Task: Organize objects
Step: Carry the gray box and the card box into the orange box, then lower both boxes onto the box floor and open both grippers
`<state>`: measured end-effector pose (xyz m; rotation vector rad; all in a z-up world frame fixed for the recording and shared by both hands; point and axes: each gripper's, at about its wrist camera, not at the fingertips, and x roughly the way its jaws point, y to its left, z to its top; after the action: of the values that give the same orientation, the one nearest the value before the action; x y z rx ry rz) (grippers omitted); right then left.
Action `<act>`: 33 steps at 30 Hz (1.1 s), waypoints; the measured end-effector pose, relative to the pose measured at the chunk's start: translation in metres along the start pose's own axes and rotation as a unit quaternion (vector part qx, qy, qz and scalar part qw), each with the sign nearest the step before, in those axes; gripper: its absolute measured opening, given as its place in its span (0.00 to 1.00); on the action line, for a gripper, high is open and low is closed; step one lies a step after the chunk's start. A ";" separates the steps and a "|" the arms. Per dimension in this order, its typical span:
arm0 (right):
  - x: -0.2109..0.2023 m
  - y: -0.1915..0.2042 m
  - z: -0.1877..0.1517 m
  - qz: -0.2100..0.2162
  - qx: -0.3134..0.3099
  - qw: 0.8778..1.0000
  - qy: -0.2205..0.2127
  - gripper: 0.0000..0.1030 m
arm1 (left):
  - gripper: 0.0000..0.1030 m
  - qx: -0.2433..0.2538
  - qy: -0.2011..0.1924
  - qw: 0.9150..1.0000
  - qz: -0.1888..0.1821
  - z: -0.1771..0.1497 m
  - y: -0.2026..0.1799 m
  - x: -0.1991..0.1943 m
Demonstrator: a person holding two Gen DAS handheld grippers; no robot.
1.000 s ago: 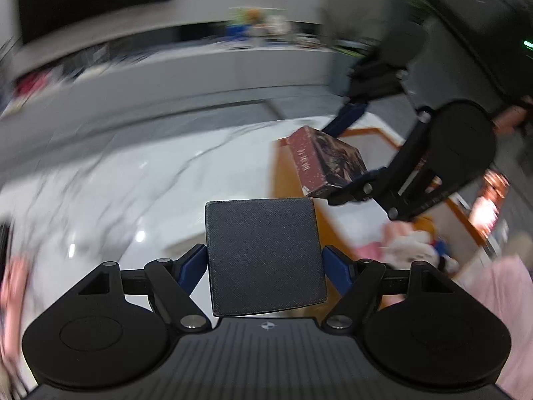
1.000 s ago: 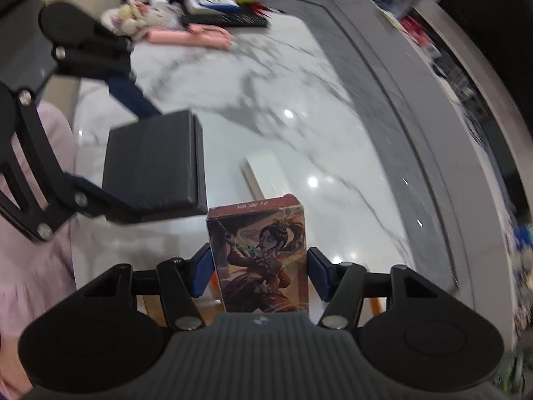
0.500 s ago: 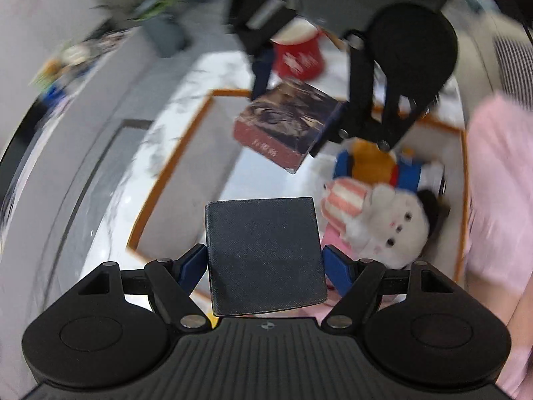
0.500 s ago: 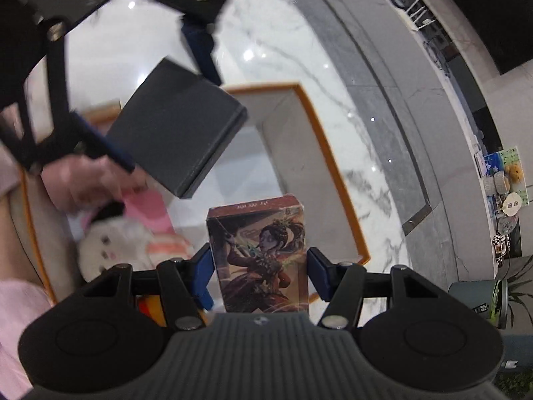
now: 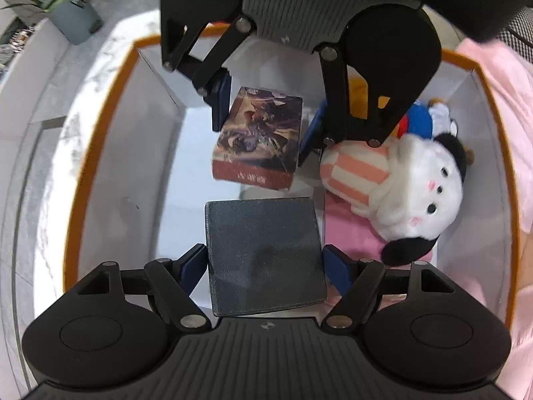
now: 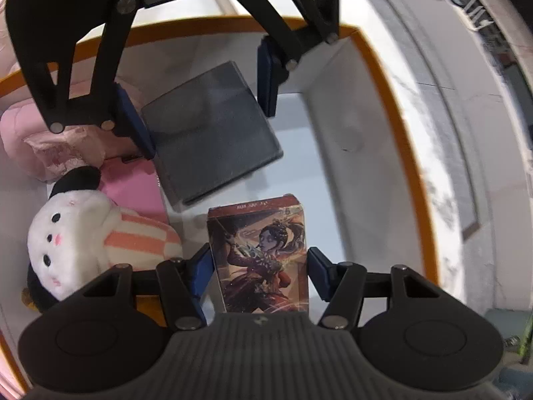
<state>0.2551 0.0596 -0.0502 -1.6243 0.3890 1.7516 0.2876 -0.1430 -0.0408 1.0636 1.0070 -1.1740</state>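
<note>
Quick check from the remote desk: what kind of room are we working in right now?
Probably a home living area. A white marble-look tabletop holds an orange-rimmed white storage box with a white plush toy inside, and a potted plant in a grey pot stands beyond.

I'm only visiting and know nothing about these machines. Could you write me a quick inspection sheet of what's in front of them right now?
Surface: white marble-patterned tabletop under an orange-rimmed white storage box.
Job's things: flat dark grey square box; illustrated red card box, both held over the storage box.
Clutter: white plush toy with striped orange sleeve, pink fabric item, blue and yellow plush, all inside.
Grippers: left gripper clamps the grey box; right gripper clamps the card box.
Cables: nothing seen.
Surroundings: potted plant in grey pot; pink sleeve.
</note>
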 end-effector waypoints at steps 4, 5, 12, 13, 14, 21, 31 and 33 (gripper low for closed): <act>0.018 -0.002 0.009 0.033 -0.021 0.999 0.008 0.60 | 0.85 0.012 0.038 0.999 -0.028 -0.002 0.004 0.017; 0.021 -0.003 0.011 0.033 -0.026 0.999 0.008 0.60 | 0.85 0.016 0.047 0.998 -0.038 -0.003 0.003 0.021; 0.033 -0.014 0.019 0.083 -0.046 0.995 0.018 0.60 | 0.86 0.014 0.045 0.997 -0.066 -0.015 0.002 0.032; 0.034 -0.016 0.020 0.093 -0.045 0.994 0.018 0.60 | 0.86 0.010 0.041 0.997 -0.063 -0.017 0.002 0.033; 0.035 -0.017 0.021 0.103 -0.045 0.994 0.017 0.60 | 0.86 0.008 0.039 0.997 -0.061 -0.020 0.000 0.033; 0.040 -0.019 0.026 0.120 -0.045 0.992 0.014 0.61 | 0.88 -0.012 0.031 0.997 -0.067 -0.038 -0.009 0.035; 0.032 -0.032 0.031 0.120 -0.012 0.992 0.021 0.59 | 0.88 -0.036 -0.011 0.998 -0.048 -0.067 -0.026 0.013; 0.030 -0.041 0.031 0.120 0.019 0.992 0.016 0.49 | 0.87 -0.047 -0.033 0.998 -0.036 -0.075 -0.031 0.002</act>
<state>0.2610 0.1171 -0.0634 -1.6344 0.6521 1.8827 0.2530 -0.0724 -0.0614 0.9144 1.0456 -1.2000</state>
